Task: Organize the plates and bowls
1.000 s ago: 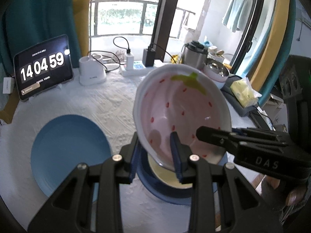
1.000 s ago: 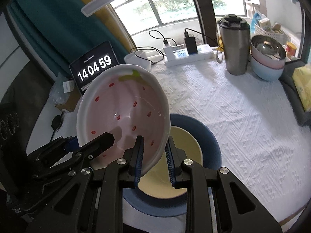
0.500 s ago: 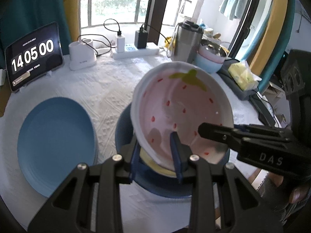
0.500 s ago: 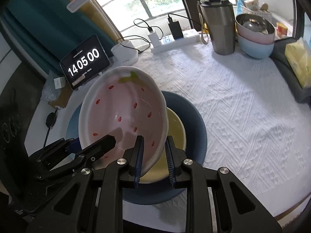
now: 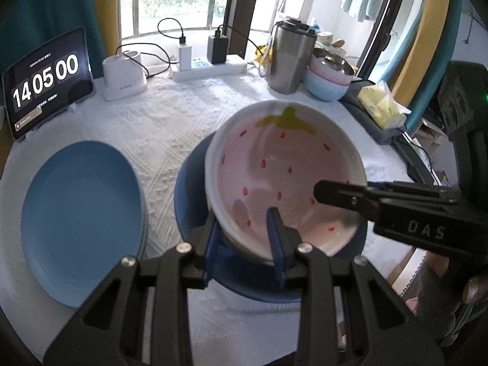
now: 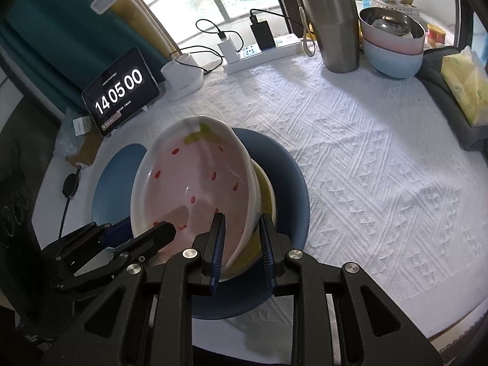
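Observation:
A pink strawberry-pattern bowl is held tilted by both grippers, just over a yellow dish that sits in a dark blue plate. My left gripper is shut on the bowl's near rim. My right gripper is shut on the opposite rim of the bowl; it shows in the left wrist view too. A light blue plate lies on the table to the left.
A stack of bowls, a steel tumbler, a power strip, a white holder and a clock tablet line the back. A tissue pack lies at the right edge.
Both grippers have lowered the strawberry bowl toward the yellow dish and dark blue plate. The grip on the bowl is unchanged.

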Action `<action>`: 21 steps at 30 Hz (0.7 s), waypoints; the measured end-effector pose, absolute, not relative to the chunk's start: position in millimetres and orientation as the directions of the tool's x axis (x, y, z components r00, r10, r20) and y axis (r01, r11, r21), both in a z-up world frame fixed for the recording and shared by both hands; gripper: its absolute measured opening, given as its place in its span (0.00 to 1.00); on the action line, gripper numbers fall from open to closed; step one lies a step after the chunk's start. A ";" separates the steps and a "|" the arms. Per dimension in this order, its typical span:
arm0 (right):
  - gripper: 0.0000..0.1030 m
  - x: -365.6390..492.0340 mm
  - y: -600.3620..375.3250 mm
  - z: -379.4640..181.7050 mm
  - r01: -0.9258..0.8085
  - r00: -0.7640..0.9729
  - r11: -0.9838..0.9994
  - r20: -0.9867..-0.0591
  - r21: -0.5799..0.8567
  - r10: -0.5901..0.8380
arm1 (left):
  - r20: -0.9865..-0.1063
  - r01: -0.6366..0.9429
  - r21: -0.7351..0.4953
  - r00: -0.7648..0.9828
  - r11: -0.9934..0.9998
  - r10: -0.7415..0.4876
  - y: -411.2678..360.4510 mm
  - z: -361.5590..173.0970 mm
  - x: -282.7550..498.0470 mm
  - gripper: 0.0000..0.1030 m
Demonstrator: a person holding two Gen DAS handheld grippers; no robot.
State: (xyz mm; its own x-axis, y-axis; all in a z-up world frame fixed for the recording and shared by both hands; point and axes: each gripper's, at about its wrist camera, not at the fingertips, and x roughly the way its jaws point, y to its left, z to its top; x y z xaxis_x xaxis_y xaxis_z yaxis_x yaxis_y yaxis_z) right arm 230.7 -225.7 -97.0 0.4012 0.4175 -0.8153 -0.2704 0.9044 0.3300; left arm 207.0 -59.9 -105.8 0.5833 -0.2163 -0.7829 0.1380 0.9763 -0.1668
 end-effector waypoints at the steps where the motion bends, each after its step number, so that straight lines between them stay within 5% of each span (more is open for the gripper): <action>1: 0.24 230.5 -224.2 -96.8 -0.277 0.404 0.907 -0.818 0.317 0.409 | -0.783 0.139 -0.166 0.583 0.976 -0.216 -59.2 -106.0 206.8 0.30; 21: 0.25 225.1 -210.0 -93.8 -0.307 0.451 0.938 -0.843 0.161 0.293 | -0.778 0.138 -0.116 0.602 0.984 -0.176 -48.4 -100.7 203.9 0.32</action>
